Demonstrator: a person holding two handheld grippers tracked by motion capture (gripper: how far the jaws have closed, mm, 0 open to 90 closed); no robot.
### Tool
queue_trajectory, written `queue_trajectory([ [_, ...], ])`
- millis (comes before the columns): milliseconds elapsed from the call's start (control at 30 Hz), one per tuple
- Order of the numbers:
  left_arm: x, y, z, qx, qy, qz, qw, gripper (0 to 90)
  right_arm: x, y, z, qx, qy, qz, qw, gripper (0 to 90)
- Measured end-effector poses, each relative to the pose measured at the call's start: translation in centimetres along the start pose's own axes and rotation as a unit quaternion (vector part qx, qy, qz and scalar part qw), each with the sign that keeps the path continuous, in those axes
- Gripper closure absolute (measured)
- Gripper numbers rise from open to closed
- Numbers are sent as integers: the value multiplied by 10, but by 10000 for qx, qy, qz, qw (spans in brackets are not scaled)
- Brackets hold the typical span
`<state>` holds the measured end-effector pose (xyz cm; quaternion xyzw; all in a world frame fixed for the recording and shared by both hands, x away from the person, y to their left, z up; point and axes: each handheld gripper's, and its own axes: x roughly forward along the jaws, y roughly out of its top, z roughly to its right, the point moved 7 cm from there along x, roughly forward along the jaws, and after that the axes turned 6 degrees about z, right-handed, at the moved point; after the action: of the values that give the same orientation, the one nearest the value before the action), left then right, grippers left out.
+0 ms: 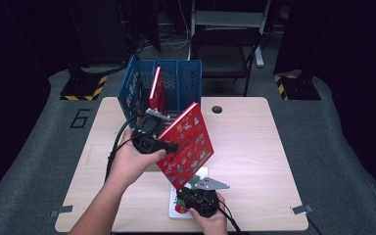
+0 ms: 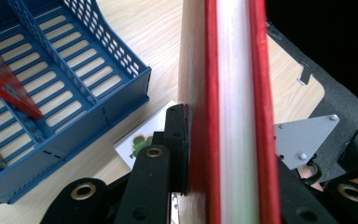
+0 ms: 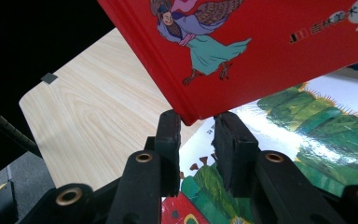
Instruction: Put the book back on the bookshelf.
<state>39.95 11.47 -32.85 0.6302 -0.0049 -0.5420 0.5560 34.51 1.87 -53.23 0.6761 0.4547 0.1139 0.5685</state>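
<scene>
Behind the left gripper [image 1: 169, 145], clenched on the tilted red book [image 1: 186, 144], waits the blue file rack [image 1: 178, 81]; right gripper [image 1: 188, 192] released below.

A blue file rack [image 1: 178, 81] stands at the back of the wooden table [image 1: 254, 147]. A red book [image 1: 156, 90] stands up inside it. A dark folding chair [image 1: 225, 51] sits behind the table.
</scene>
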Motion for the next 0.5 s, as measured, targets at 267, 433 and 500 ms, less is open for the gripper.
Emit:
queue_trajectory([
  [267,-3,7,-2,-26,-47,94,9999,787,-7,7,1,-22,1,109,9999,713],
  [433,1,12,1,-80,-74,151,9998,786,-10,10,7,37,-58,120,9999,714],
  [500,2,15,1,-68,-82,135,9999,785,-11,11,9,55,-69,133,9999,714],
])
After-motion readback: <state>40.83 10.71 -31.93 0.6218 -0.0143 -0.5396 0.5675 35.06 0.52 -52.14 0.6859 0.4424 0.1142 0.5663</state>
